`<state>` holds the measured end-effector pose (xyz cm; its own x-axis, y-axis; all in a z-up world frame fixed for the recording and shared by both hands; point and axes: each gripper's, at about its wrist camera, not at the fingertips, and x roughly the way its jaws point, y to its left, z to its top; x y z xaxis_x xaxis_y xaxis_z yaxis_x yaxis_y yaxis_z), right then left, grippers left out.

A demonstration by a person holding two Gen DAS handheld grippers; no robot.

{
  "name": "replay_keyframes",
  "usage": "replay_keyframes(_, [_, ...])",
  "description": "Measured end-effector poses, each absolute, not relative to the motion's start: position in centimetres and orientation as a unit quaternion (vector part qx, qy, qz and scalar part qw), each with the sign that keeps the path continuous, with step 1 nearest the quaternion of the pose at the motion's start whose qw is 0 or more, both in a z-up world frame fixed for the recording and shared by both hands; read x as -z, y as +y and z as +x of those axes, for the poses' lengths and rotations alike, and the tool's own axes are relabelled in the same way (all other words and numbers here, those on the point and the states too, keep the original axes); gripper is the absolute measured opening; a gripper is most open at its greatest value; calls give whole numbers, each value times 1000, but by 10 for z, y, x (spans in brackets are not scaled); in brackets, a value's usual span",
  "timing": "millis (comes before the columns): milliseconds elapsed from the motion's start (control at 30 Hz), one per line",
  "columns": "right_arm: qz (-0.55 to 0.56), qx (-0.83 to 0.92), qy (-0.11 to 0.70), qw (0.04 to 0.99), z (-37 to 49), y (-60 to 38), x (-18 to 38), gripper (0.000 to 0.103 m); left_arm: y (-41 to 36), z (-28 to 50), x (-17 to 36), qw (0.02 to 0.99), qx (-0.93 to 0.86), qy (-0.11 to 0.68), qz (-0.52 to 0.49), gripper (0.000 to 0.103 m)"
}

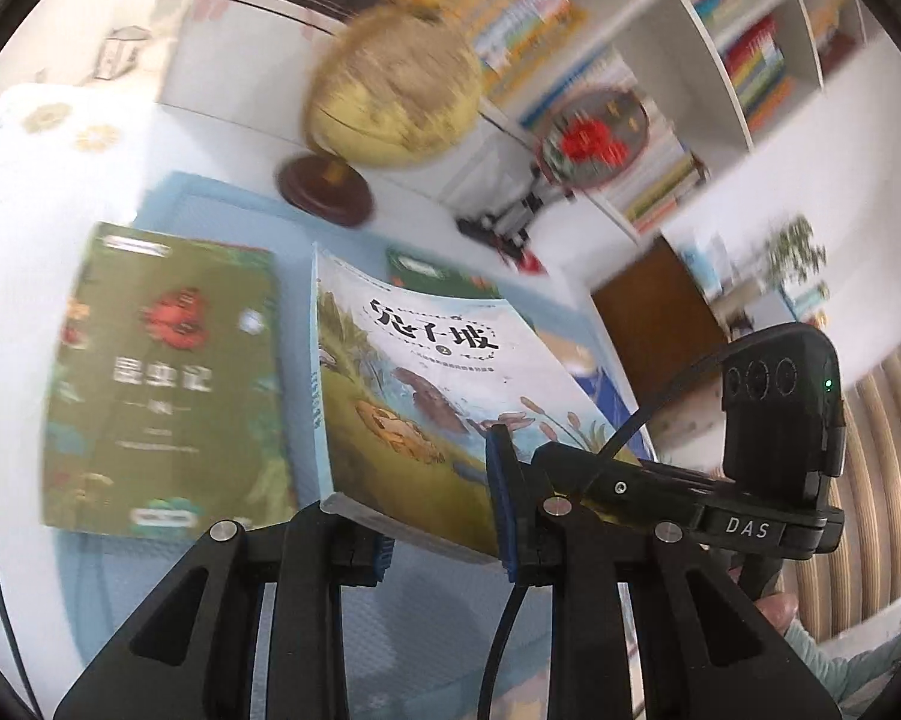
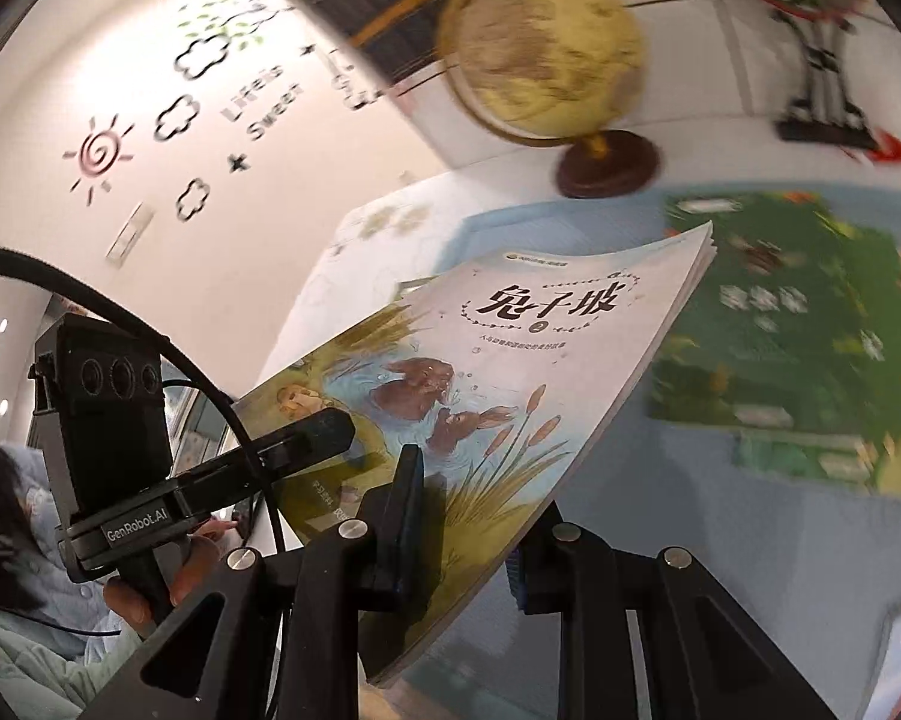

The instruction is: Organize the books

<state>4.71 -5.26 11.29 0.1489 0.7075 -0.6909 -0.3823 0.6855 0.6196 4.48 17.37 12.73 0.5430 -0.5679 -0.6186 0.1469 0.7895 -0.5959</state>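
Two hand-held grippers, left (image 1: 444,516) & right (image 2: 462,540), clamping glossy white paperback (image 2: 510,372), tilted

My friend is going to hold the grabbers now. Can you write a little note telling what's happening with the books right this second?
Left gripper: shut on the near edge of the white rabbit picture book, which is lifted and tilted off the table.
Right gripper: shut on the same book's other side.
Flat on the light blue mat: a green insect book with a red bug on its cover, and another green-covered book beyond the held one.
A yellow globe on a brown base stands behind.
Done: rabbit book picked up.
Left: place it, then tidy the green books.
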Motion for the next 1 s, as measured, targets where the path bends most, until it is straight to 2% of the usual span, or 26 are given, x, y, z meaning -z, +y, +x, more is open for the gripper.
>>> replay_keyframes(433, [91,-430,578,688,80,54,-70,27,252,47,-87,836,116,431,-319,22])
replay_keyframes(733, [113,-413,612,665,99,62,-34,28,252,55,-63,819,124,448,-336,22])
replay_keyframes(1000, [116,-405,622,660,103,67,-25,31,254,58,-53,811,123,455,-346,22])
